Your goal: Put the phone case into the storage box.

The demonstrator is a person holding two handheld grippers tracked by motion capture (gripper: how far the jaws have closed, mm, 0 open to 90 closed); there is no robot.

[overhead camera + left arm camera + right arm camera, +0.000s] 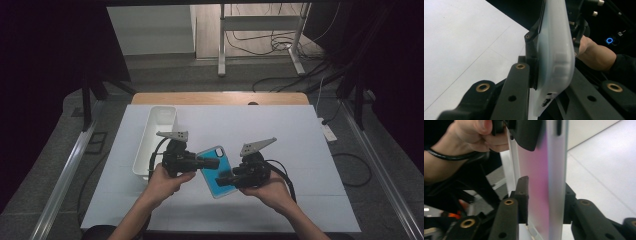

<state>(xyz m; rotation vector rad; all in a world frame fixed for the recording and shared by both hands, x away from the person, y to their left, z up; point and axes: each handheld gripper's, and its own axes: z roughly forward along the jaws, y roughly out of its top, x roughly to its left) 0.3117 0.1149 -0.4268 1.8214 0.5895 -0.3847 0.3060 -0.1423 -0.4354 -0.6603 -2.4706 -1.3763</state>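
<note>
While both tongs, left tongs [212, 163] and right tongs [225, 180], clamp the blue phone case [216, 170], white bin [156, 136] just left, white tabletop [280, 135] beneath.

Worktop [280, 125] open across its far-right stretch, right edge and near edge on both sides of the forearms. Only obstacle resting on it: white bin [155, 140], lengthwise along the left edge, just beside the left gripper [212, 163]. Phone case [217, 171] spans the centre gap to the right gripper [224, 181].
</note>
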